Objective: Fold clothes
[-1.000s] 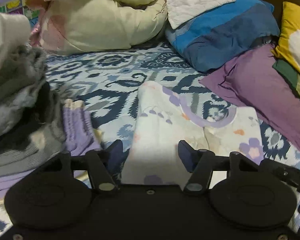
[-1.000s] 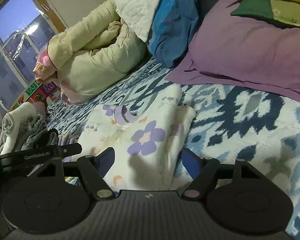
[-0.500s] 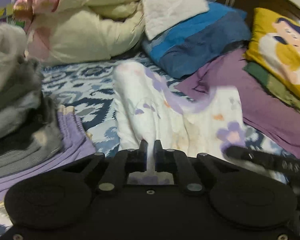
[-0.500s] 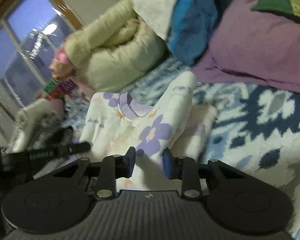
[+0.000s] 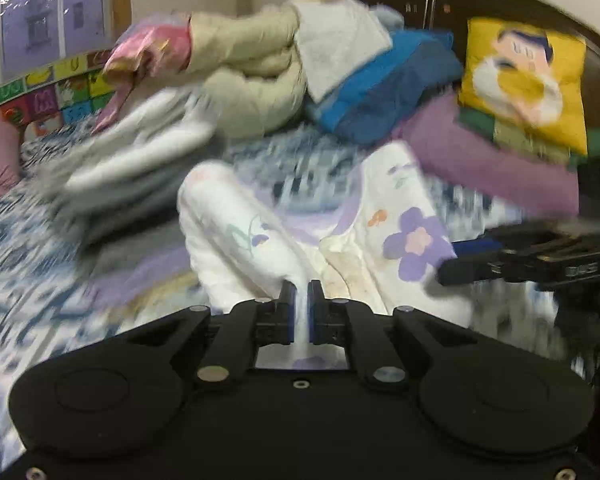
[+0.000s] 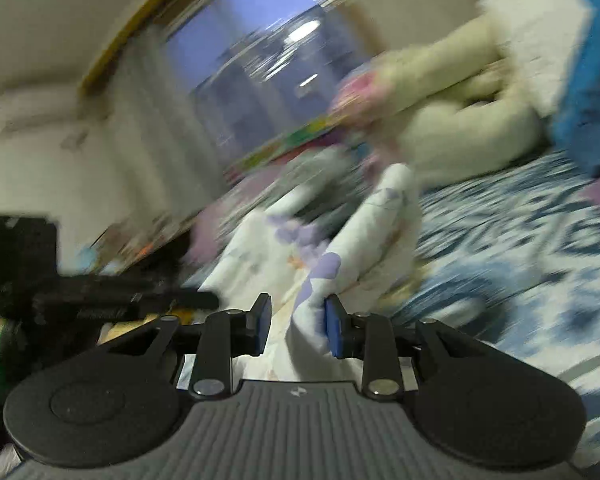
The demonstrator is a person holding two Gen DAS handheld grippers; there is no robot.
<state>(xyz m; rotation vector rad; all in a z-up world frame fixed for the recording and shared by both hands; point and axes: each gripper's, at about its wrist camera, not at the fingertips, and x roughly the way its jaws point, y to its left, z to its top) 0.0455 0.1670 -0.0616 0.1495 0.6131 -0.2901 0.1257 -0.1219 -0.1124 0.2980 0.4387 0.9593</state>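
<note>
Two tongs were on one garment as we lifted it: the left tongs were pinched tight on an edge of the floral top, while the right tongs stood part-way apart, cloth running between their blue pads but seemingly touching only the right-hand one. Whether that side truly gripped, we could not tell. The top hung raised off the patterned bedsheet, its far end drooping toward the bed.

To fold it well, we judged both edges should be held at equal height and pulled gently apart so the fabric hung flat, then laid forward in one slow sweep; the heavy blur suggested haste, which could let the looser right side slip.

From the left wrist we saw the purple neckline, the yellow cartoon pillow, the purple pillow and a grey-white clothes pile. From the right wrist we saw instead the window, the wall, and the gap at its own pads.
</note>
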